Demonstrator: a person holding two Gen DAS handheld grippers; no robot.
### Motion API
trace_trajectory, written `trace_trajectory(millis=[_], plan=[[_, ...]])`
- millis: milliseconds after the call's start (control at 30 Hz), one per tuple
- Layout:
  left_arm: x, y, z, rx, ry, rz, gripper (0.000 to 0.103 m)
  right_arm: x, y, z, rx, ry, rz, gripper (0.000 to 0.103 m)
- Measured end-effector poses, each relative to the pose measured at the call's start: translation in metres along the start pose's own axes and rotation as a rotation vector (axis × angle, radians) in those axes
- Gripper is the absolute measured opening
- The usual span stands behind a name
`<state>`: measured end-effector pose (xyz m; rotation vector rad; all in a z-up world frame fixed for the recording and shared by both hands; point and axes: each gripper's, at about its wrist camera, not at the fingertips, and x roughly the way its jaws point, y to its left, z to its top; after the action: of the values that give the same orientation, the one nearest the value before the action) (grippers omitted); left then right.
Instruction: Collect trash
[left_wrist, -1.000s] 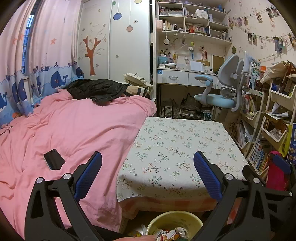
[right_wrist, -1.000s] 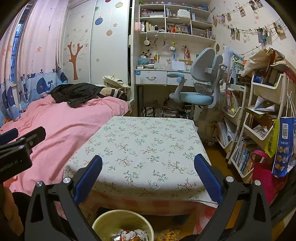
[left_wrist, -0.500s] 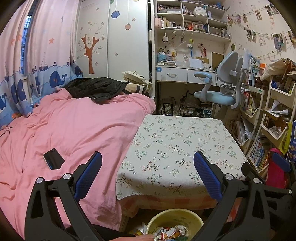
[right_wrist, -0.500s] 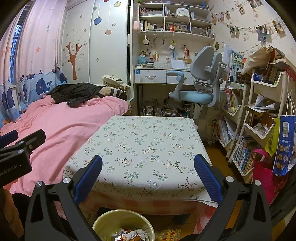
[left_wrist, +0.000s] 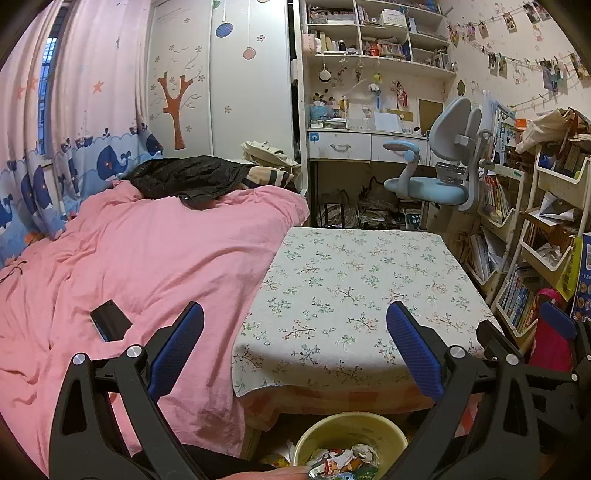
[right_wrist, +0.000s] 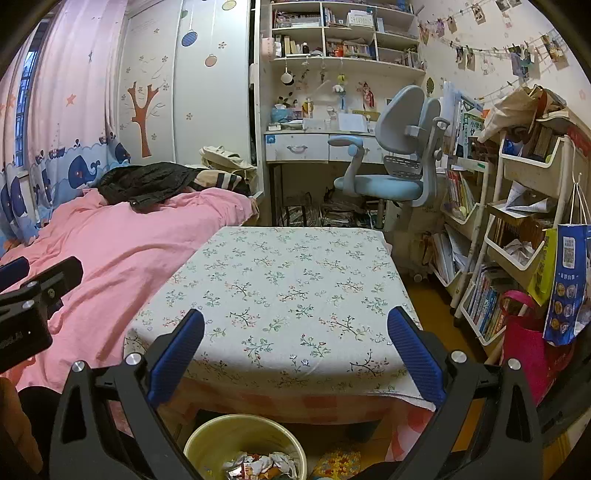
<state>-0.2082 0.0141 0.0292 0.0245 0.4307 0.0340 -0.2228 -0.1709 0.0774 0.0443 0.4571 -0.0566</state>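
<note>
A yellow waste bin (left_wrist: 347, 432) (right_wrist: 221, 439) stands on the floor below the table's near edge, with crumpled wrappers (left_wrist: 343, 459) (right_wrist: 262, 463) inside. A table under a floral cloth (left_wrist: 354, 280) (right_wrist: 280, 280) fills the middle of both views. My left gripper (left_wrist: 293, 349) is open above the bin and the table's near edge, nothing between its blue pads. My right gripper (right_wrist: 295, 350) is open too, also empty, over the same edge. The left gripper's body shows at the left of the right wrist view, and the right gripper's body at the right of the left wrist view.
A bed with a pink cover (left_wrist: 129, 266) runs along the table's left side, a black phone (left_wrist: 110, 319) on it. A blue desk chair (right_wrist: 391, 177) and desk stand behind. Shelf racks (right_wrist: 517, 236) with books and bags line the right wall.
Both views have shifted only slightly; the bin sits a little higher in the left wrist view. Both grippers stay open.
</note>
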Motion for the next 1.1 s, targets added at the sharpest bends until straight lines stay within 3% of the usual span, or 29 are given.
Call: trace_trajectory(millis=[500,1100], plan=[[0.004,-0.004,0.019,0.024,0.032,-0.001,0.096,0.011,0.002,0.011,0.008,0.013,0.023,0.095],[0.122,-0.023,0.048,0.025,0.098,-0.017,0.096,0.095,-0.020,0.039,-0.011,0.094,-0.007,0.095]])
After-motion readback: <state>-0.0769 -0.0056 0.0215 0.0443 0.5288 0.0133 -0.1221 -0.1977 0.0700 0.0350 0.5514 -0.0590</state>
